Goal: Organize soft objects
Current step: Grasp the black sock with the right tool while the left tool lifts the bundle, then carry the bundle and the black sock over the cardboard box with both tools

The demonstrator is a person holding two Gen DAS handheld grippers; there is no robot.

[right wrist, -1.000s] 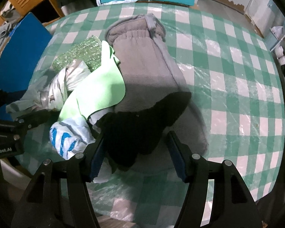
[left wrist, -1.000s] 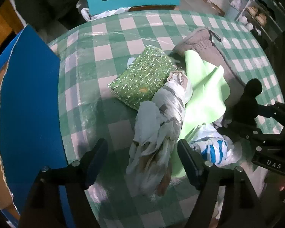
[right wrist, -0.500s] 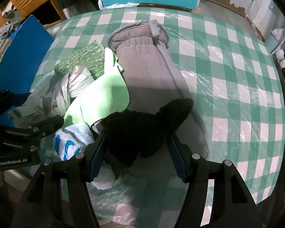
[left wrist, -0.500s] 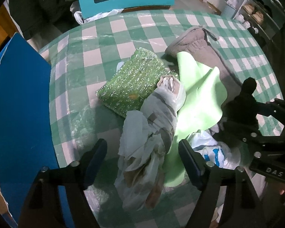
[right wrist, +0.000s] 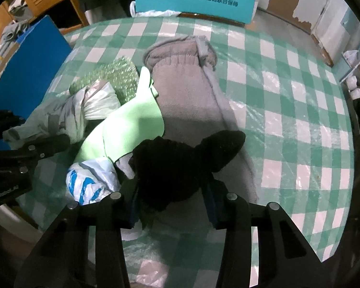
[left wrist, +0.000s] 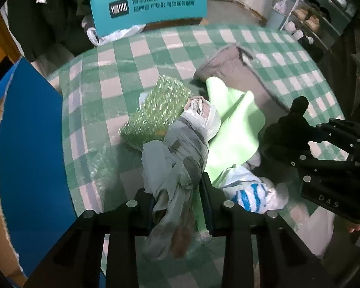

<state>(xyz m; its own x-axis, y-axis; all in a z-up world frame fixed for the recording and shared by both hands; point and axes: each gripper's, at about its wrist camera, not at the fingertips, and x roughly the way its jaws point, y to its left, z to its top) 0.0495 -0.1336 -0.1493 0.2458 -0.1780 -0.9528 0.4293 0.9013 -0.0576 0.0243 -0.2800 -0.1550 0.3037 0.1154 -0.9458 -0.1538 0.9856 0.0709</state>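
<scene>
Both jaws just closed: left gripper (left wrist: 176, 200) pinches the grey plastic-bag bundle (left wrist: 183, 148), right gripper (right wrist: 171, 202) the black cloth (right wrist: 177, 165) beside it. Lift both straight up, clear of the light-green sheet (right wrist: 129, 129).

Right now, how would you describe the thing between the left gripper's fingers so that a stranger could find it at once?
On the round table with the green-and-white checked cloth, a heap of soft things lies near the front edge. At its left end, the left gripper has just been closing on a crumpled grey-and-white plastic bag bundle. Unlike the sparkly green pouch behind and the pale green sheet beside it, it is knotted and colourless.
</scene>
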